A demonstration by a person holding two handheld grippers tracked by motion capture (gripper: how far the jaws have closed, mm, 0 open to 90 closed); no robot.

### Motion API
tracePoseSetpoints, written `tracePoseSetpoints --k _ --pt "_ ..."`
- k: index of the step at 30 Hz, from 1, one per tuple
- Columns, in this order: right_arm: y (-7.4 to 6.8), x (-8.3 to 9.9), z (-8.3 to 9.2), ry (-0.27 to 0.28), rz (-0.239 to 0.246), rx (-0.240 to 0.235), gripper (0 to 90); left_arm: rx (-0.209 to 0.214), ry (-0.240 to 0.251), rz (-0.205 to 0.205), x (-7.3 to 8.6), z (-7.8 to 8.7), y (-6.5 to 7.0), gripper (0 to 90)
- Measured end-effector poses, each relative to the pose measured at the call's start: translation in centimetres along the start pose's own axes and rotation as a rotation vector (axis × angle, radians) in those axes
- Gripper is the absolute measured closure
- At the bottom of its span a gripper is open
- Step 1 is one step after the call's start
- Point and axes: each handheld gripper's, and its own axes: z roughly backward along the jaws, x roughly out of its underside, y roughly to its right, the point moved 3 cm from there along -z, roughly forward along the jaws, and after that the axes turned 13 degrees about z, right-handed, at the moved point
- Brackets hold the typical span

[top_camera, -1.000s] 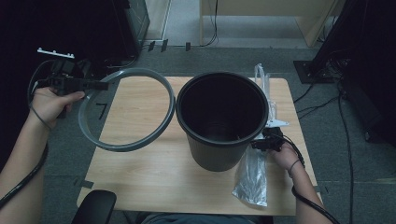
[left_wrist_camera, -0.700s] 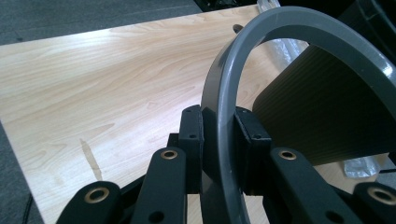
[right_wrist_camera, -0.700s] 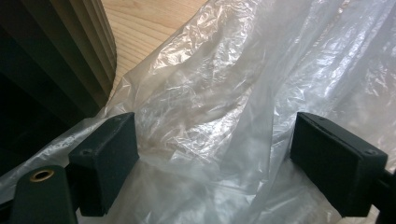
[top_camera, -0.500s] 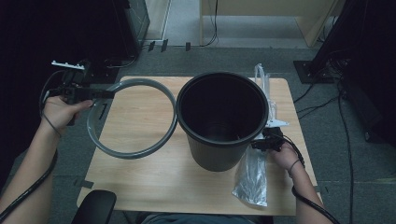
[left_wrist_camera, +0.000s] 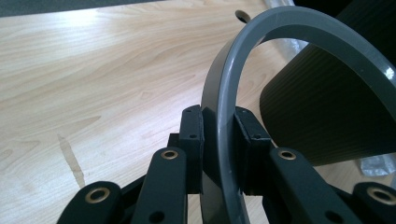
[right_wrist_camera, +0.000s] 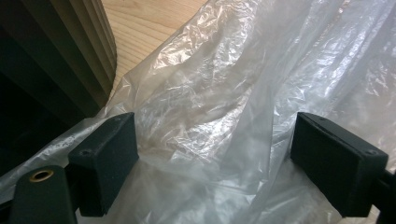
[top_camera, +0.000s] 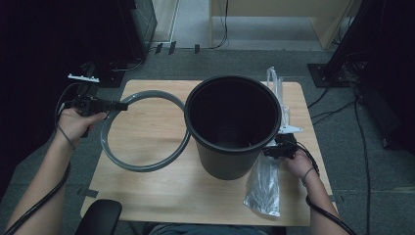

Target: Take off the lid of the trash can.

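A grey plastic ring point(top_camera: 143, 168) is over the left half of the wooden table point(top_camera: 161, 196), and my left gripper point(top_camera: 119, 105) is shut on its far left edge. In the left gripper view the two pads clamp the ring's band point(left_wrist_camera: 223, 93) from both sides. Beside the ring stands a black bucket point(top_camera: 230, 159), upright and empty. My right gripper point(top_camera: 272, 150) is low at the bucket's right side, over a clear plastic bag point(top_camera: 264, 188). Its jaws point(right_wrist_camera: 222, 158) stand open and the crumpled bag point(right_wrist_camera: 224, 88) lies loose between them, with the pads apart from it.
The bucket's ribbed wall point(right_wrist_camera: 60, 56) is close on the left of the right gripper. A black chair back point(top_camera: 100, 218) pokes up at the table's near edge. Cables and dark equipment stands lie on the floor beyond the table.
My left hand has come down and a little to the right, and the ring has dropped lower and closer to the bucket. The right hand and the bag have stayed put.
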Motion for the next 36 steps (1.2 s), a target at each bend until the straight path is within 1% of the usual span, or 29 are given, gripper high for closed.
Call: tracePoseSetpoints --k 2,5,8,11,14,15,22,23,26,27,28,30,32,33,36 --pt "0.0 0.0 0.0 0.001 0.0 0.0 14.9 -0.003 -0.001 0.003 0.1 -0.3 -0.3 75.2" --pt "0.0 0.0 0.0 0.001 0.001 -0.003 14.7 0.003 0.002 0.013 0.2 -0.7 -0.6 75.2" --pt "0.0 0.0 0.0 0.001 0.001 -0.003 14.7 0.003 0.006 0.01 0.2 -0.9 -0.6 75.2" --pt "0.0 0.0 0.0 0.002 0.003 -0.003 14.7 -0.012 0.009 0.003 0.5 -1.4 -0.7 75.3" --pt "0.0 0.0 0.0 0.002 0.004 -0.003 14.7 -0.014 0.001 0.008 0.7 -1.7 -0.9 75.3" --pt "0.0 0.0 0.0 0.001 0.002 -0.003 14.7 -0.015 -0.002 0.004 0.8 -1.8 -1.0 75.3" --pt "0.0 0.0 0.0 0.001 0.007 -0.006 14.8 -0.002 0.003 0.008 1.3 -2.6 -1.8 75.3" --pt "0.1 0.0 0.0 0.002 0.007 -0.009 14.8 0.001 0.003 0.014 1.5 -2.9 -2.1 75.3" --pt "0.2 0.1 0.0 0.007 0.012 -0.018 15.2 -0.001 -0.003 0.018 1.7 -3.2 -2.4 75.3" --pt "0.3 0.1 0.1 0.01 0.009 -0.024 15.5 -0.002 -0.008 0.022 2.0 -3.6 -2.7 75.2" --pt "0.3 0.1 0.1 0.008 0.012 -0.024 15.6 -0.002 -0.008 0.022 2.0 -3.6 -2.7 75.3" --pt "0.3 0.1 0.2 0.007 0.015 -0.02 15.7 -0.006 -0.015 0.032 2.5 -4.2 -3.1 75.2" --pt "0.4 -0.1 0.4 0.02 0.018 -0.011 15.7 -0.004 -0.013 0.038 2.7 -4.4 -3.2 75.2" --pt "0.5 -0.2 0.5 0.025 0.019 -0.004 15.7 0.0 -0.005 0.043 3.1 -4.8 -3.5 75.2" --pt "0.6 -0.2 0.8 0.033 0.008 -0.001 15.7 -0.004 -0.005 0.052 3.7 -5.5 -4.0 75.3"
